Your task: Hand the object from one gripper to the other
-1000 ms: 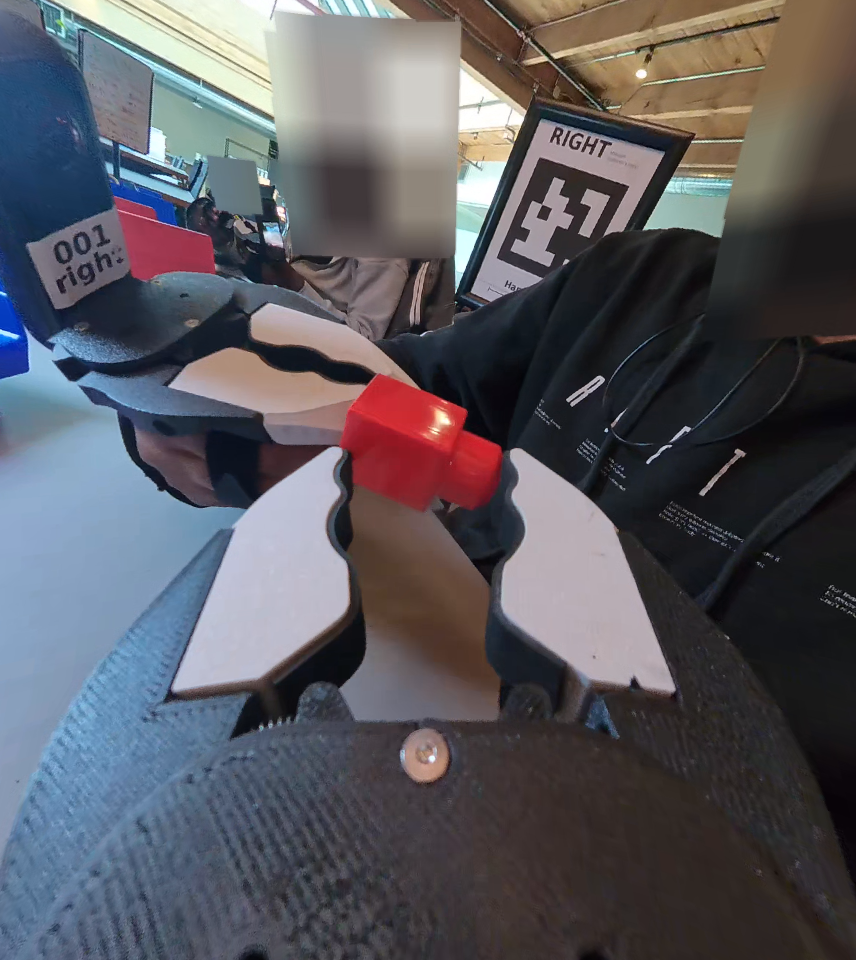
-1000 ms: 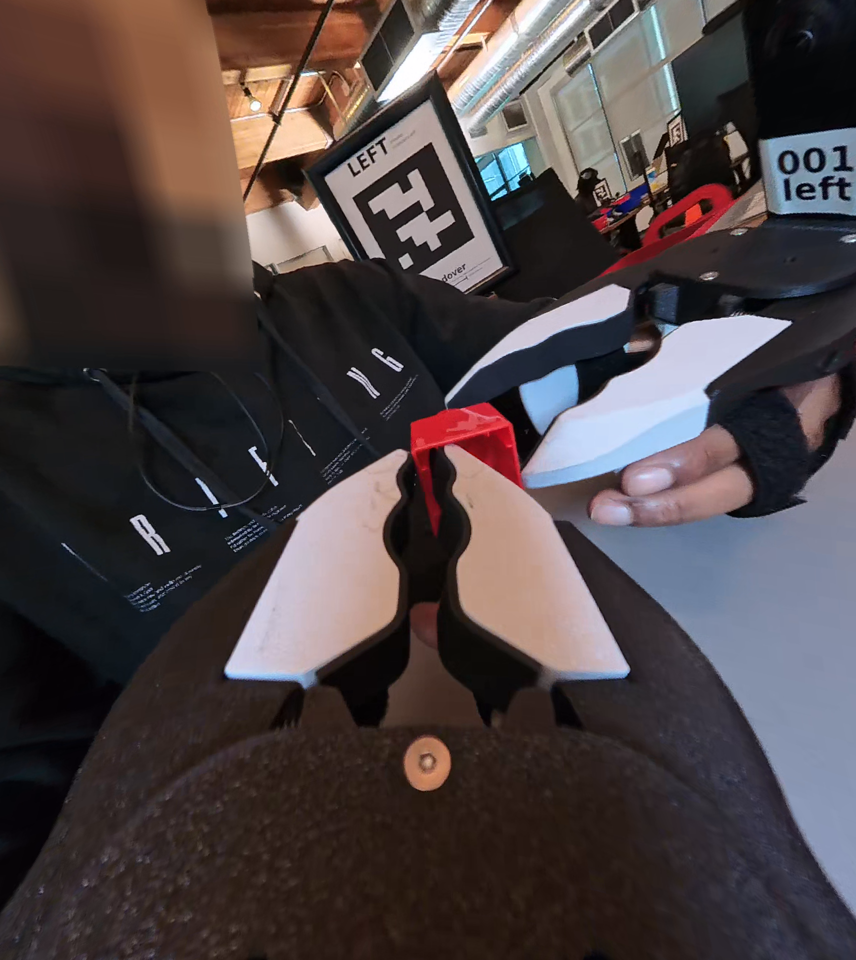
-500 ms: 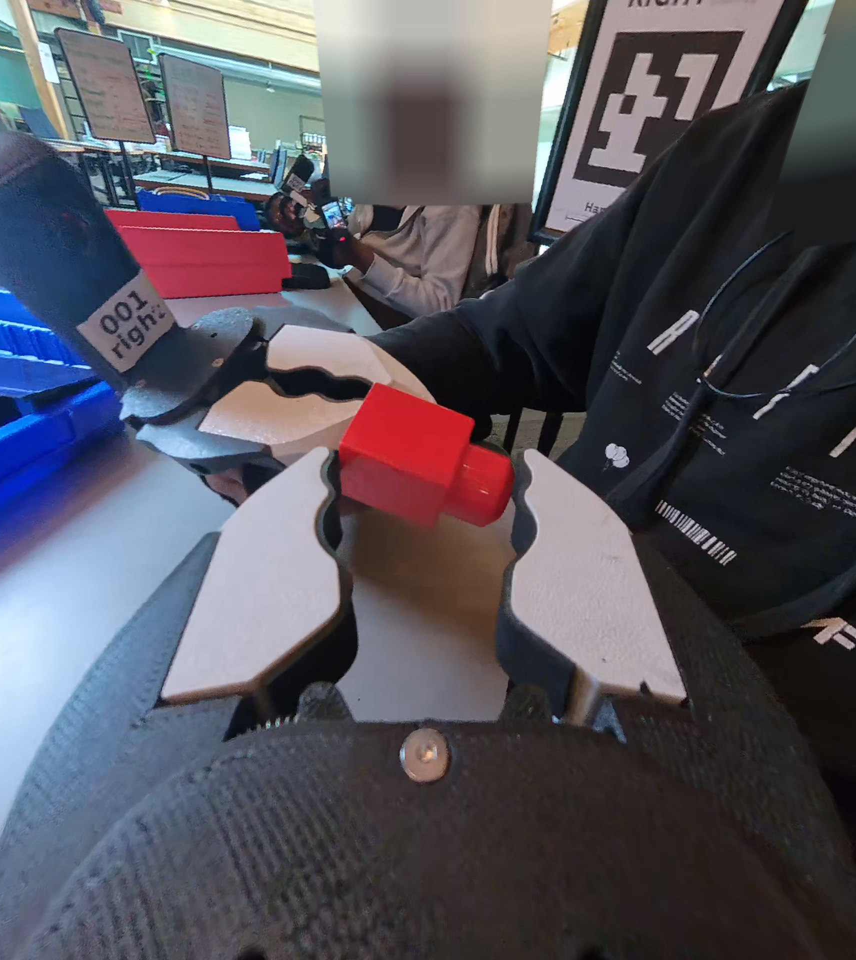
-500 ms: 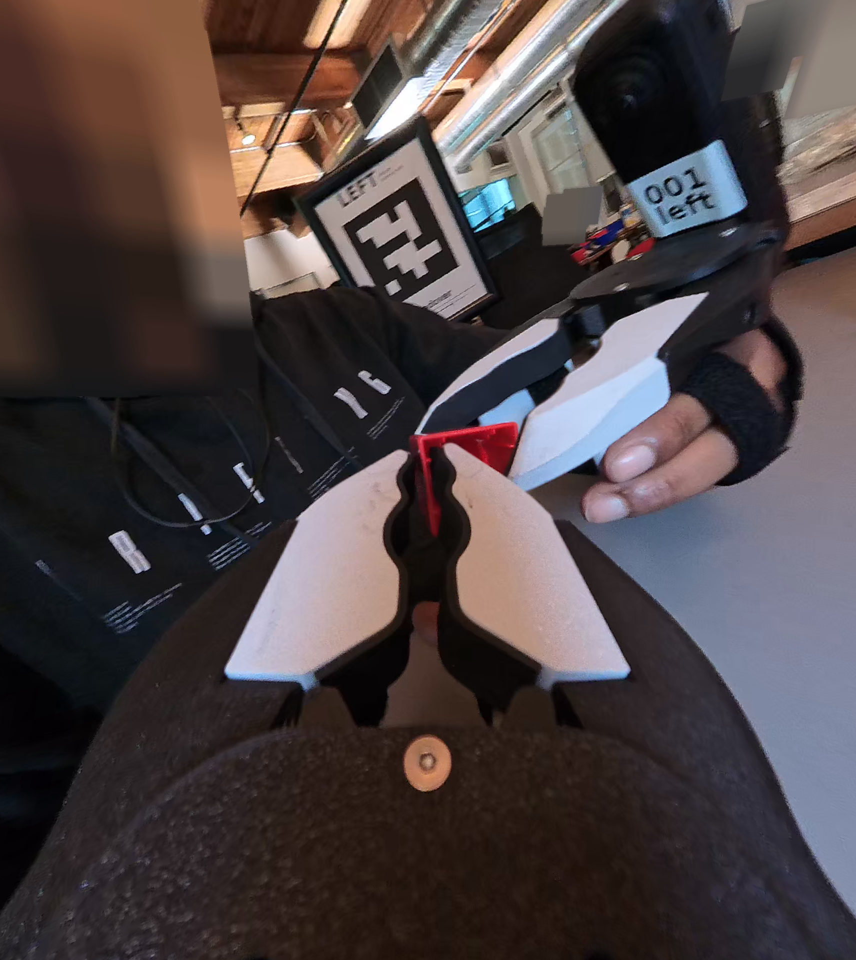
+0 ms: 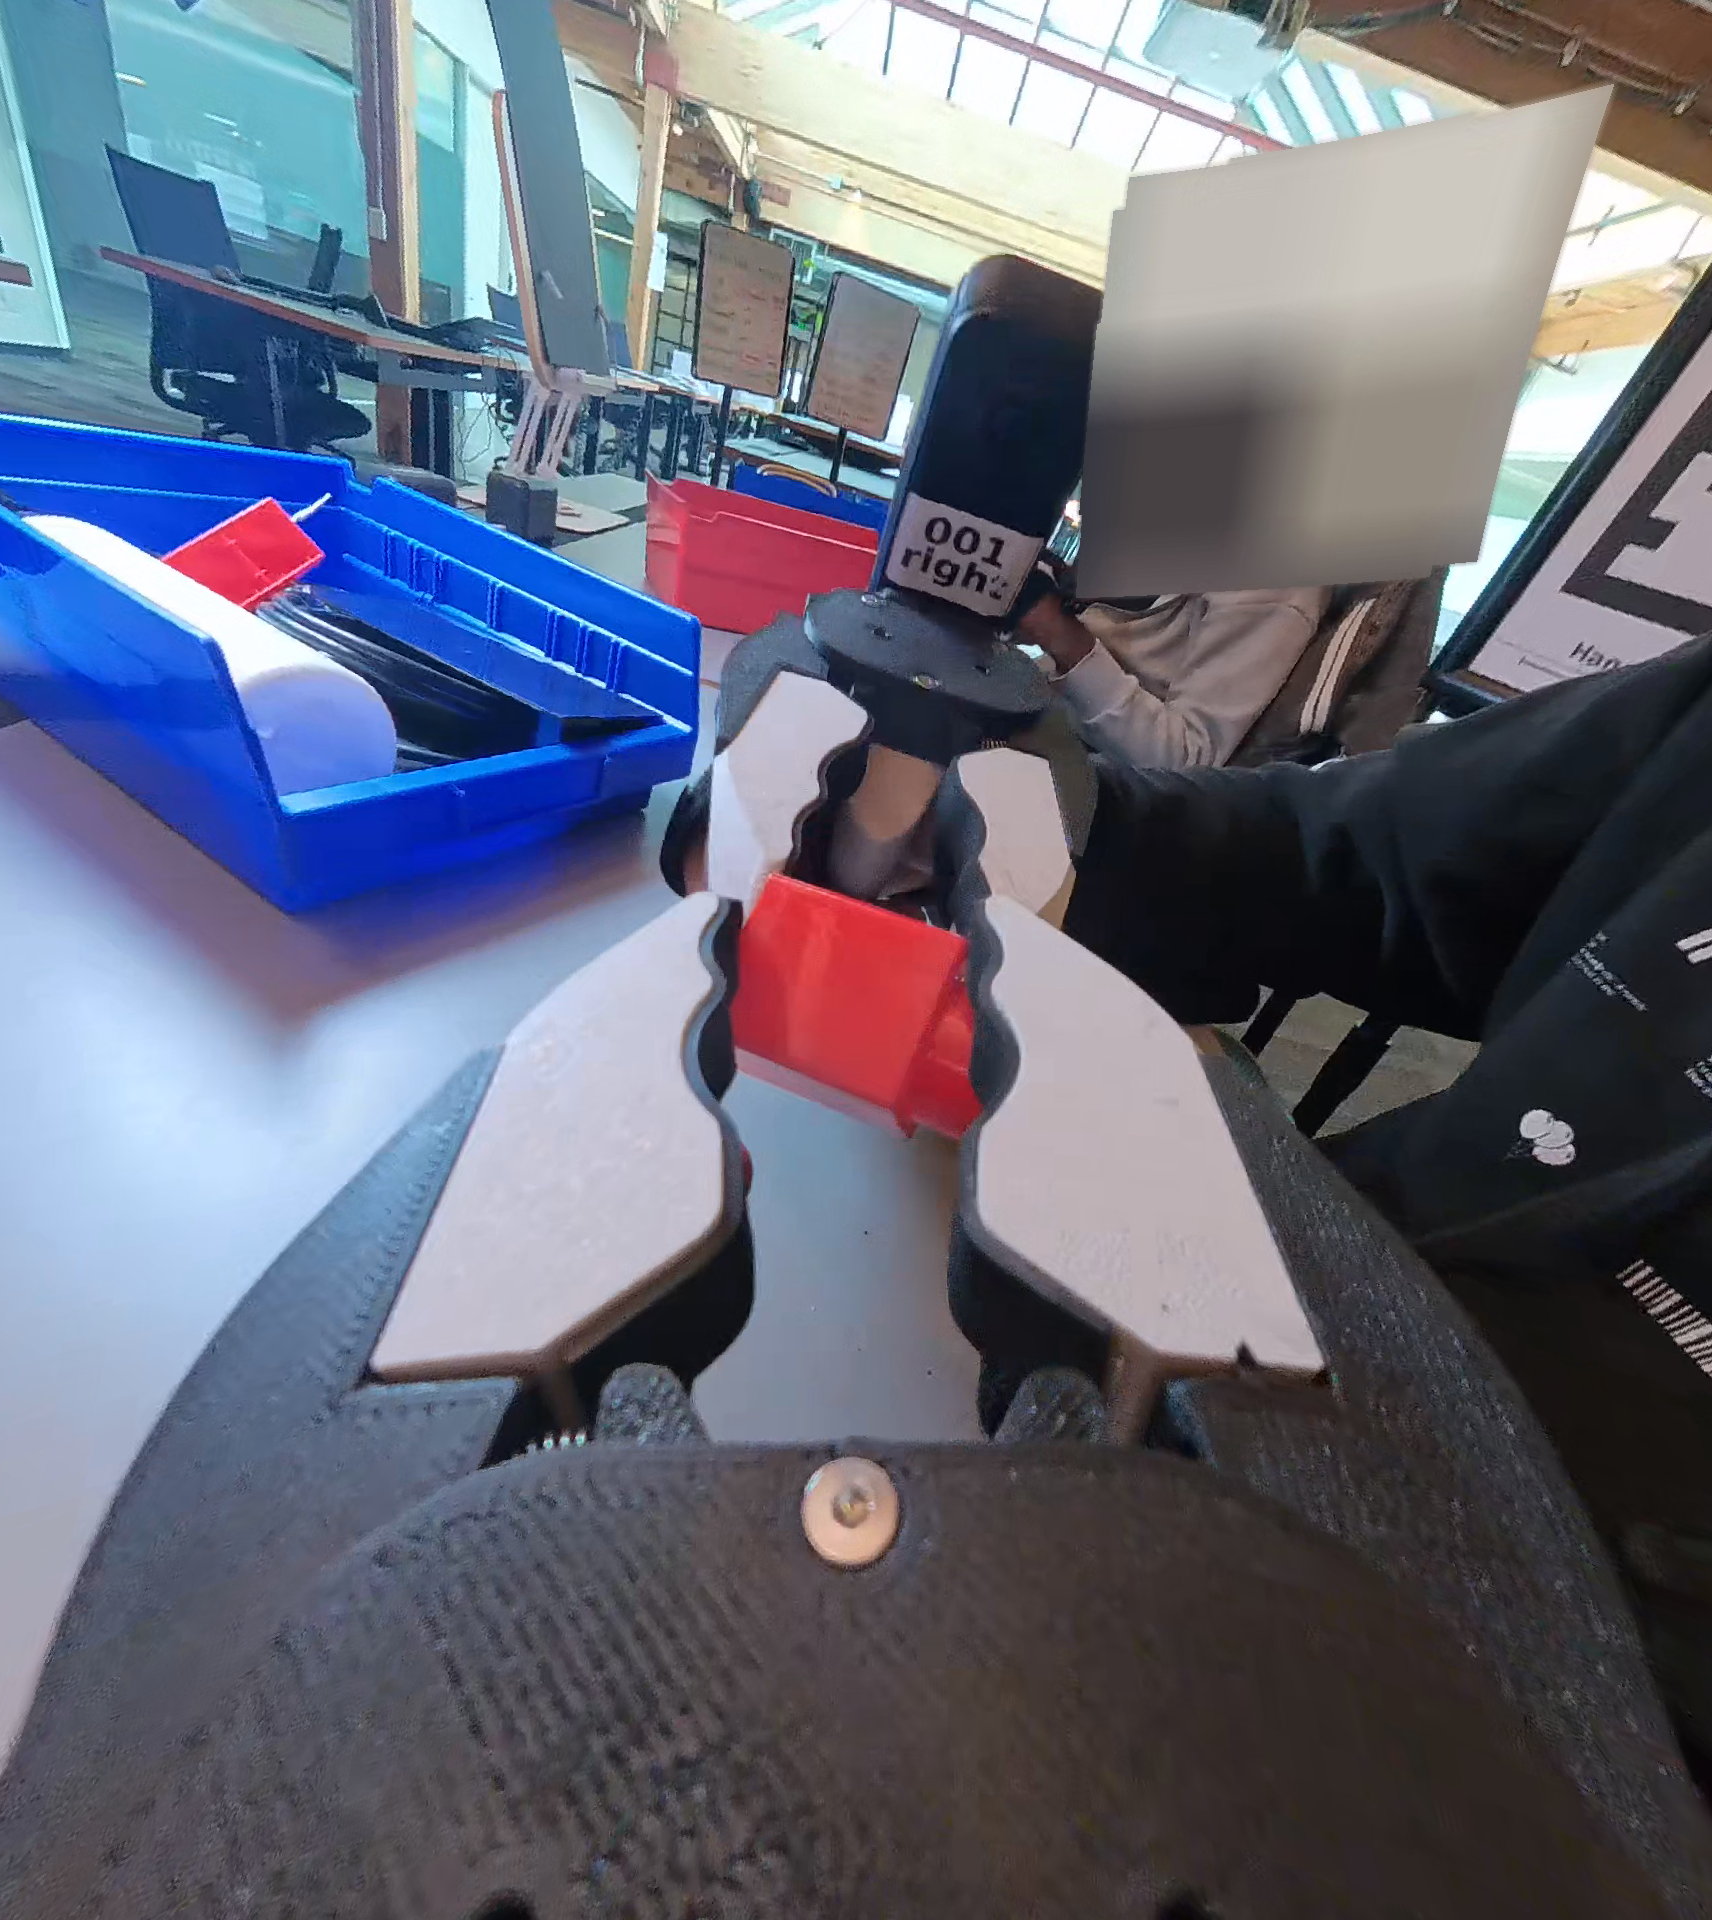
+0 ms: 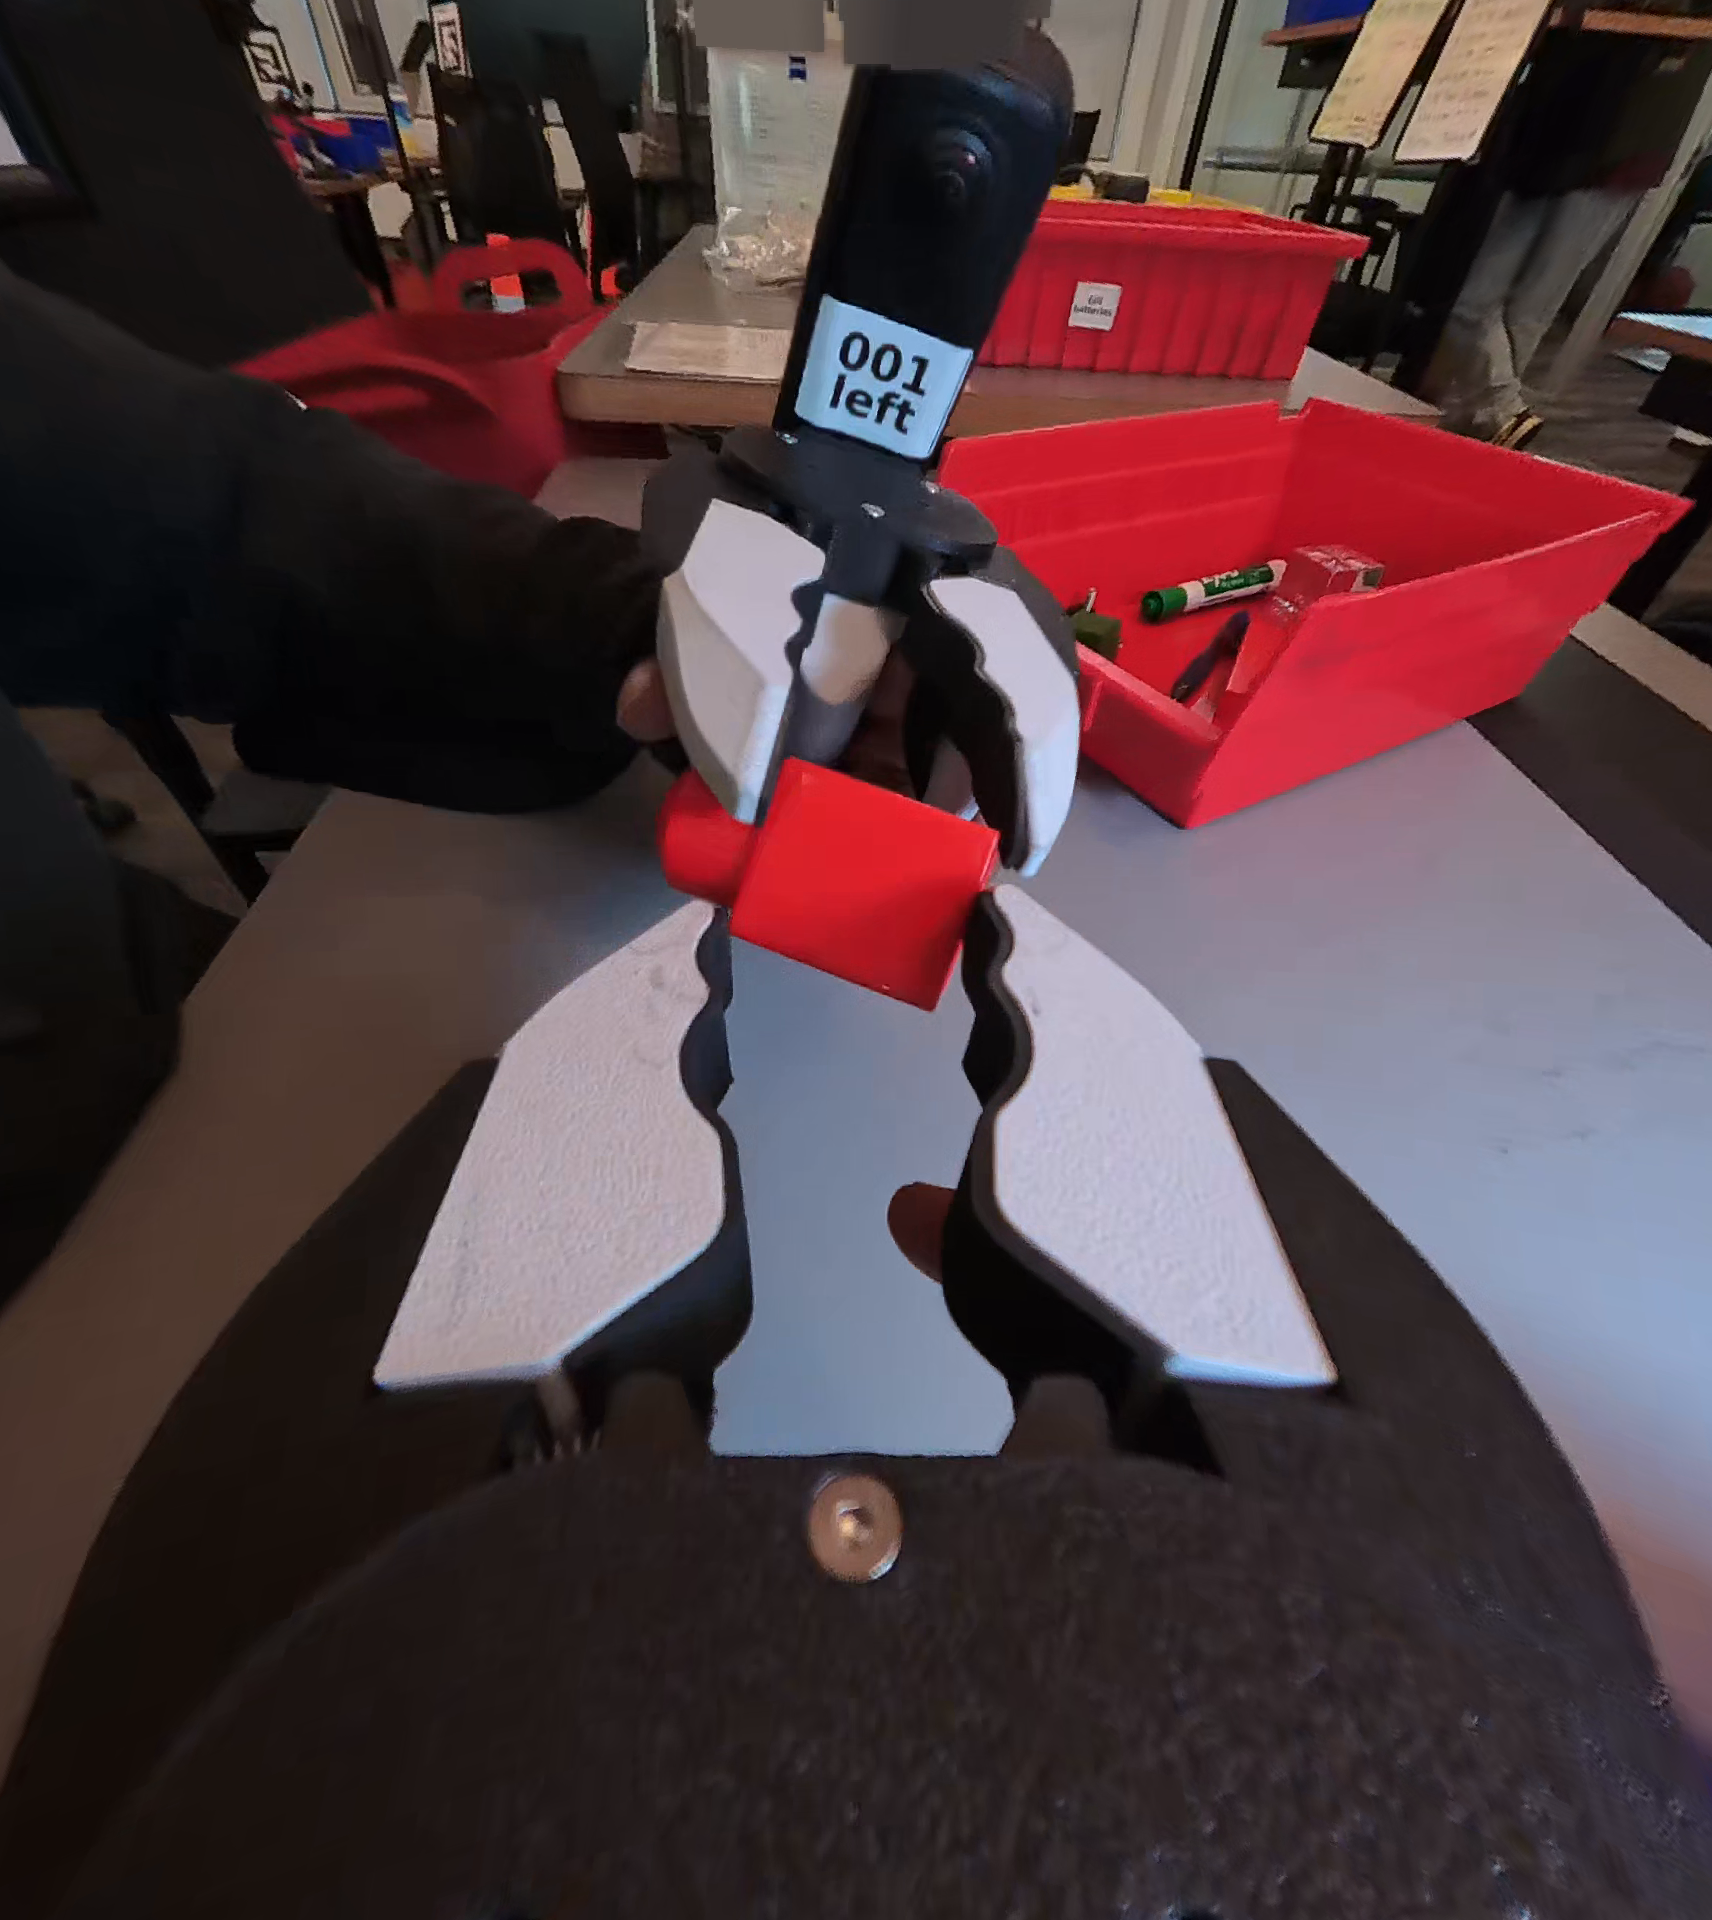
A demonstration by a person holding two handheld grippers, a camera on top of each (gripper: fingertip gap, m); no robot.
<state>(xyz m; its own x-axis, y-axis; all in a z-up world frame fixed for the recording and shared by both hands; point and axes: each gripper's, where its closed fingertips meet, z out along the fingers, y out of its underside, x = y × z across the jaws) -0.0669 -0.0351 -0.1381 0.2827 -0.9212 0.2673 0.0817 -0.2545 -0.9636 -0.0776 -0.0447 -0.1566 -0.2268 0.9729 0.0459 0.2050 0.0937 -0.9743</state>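
A red block [image 5: 841, 997] with a round nub at one end is held above the grey table. My left gripper [image 5: 847, 935] is shut on it, one finger on each end. My right gripper [image 6: 847, 925] is open, its fingertips at the near edge of the block [image 6: 852, 904], with a wide gap between the jaws. In the left wrist view the right gripper [image 5: 867, 862] faces me just behind the block, jaws spread. In the right wrist view the left gripper [image 6: 888, 821] comes down onto the block from behind.
A blue bin [image 5: 478, 790] with a white roll stands on the table [image 5: 104, 1039] to the left. A red bin [image 6: 1351, 707] holding a green marker [image 6: 1210, 587] stands at the right. A person's black sleeve [image 5: 1454, 883] reaches in from the side. The tips of both grippers are at nearly the same place.
My left gripper has closed on the red block. My right gripper, shut on the block before, has opened. Both grippers have swung round to point over the table.
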